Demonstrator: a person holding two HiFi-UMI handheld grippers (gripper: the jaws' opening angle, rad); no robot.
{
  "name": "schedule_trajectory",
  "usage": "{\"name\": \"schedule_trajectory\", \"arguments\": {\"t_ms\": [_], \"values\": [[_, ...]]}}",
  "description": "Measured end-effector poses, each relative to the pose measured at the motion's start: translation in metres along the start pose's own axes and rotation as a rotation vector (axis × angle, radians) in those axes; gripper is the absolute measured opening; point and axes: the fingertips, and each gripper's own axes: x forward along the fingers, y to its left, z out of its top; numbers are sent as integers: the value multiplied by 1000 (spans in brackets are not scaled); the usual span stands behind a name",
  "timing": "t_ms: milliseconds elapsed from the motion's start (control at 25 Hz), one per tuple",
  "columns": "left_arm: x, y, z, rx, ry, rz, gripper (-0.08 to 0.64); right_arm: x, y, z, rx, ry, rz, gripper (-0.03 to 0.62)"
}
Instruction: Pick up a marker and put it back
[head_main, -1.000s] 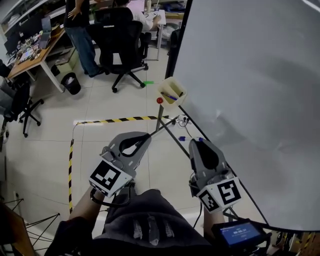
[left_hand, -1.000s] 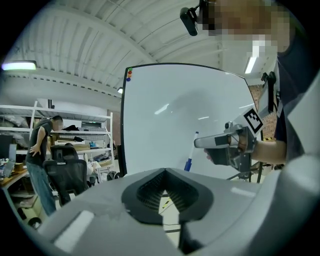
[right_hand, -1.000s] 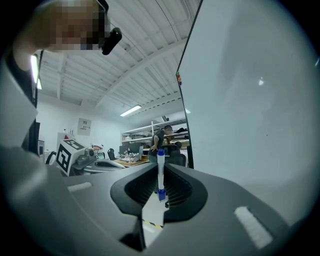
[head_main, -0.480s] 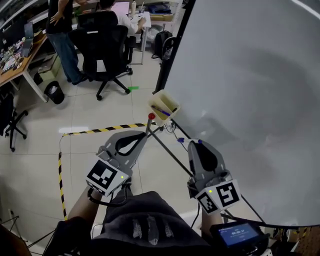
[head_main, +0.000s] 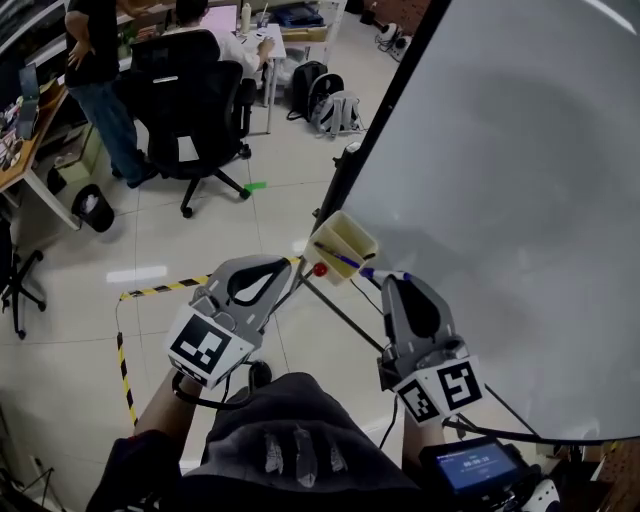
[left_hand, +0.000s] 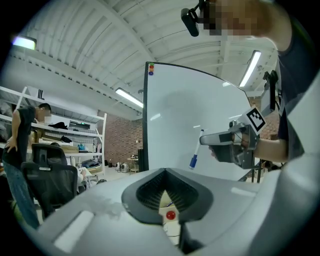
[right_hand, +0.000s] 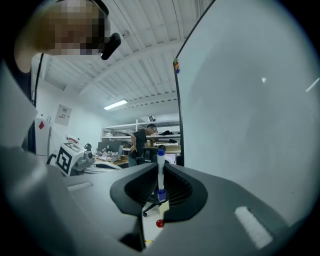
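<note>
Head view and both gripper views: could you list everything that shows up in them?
whiteboard: one, white, fills the right side
holder: one, cream, at the whiteboard's lower edge
spare marker: at least one, bluish, lying in the holder
knob: one, red, just below the holder
office chair: one, black, far left
standing person: one, dark top, far left
seated person: one, light top, behind the office chair
bin: one, black, left edge
backpacks: two, dark and grey, on the far floor
floor tape: one strip, yellow and black
marker: one, white with blue cap, in the right gripper
left gripper: grey, shut, empty
right gripper: grey, shut on the marker
</note>
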Motion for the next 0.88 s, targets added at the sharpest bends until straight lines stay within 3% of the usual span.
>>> {"name": "schedule_trajectory", "arguments": {"t_ms": [200, 440, 880], "values": [[8, 30, -3, -21, -3, -23, 6, 30, -2, 3, 0, -3, -36, 40], [17, 35, -32, -25, 27, -39, 6, 48, -5, -30, 20, 23, -36, 40], [26, 50, -40, -41, 55, 60, 6, 104, -20, -95, 53, 140, 30, 40]]}}
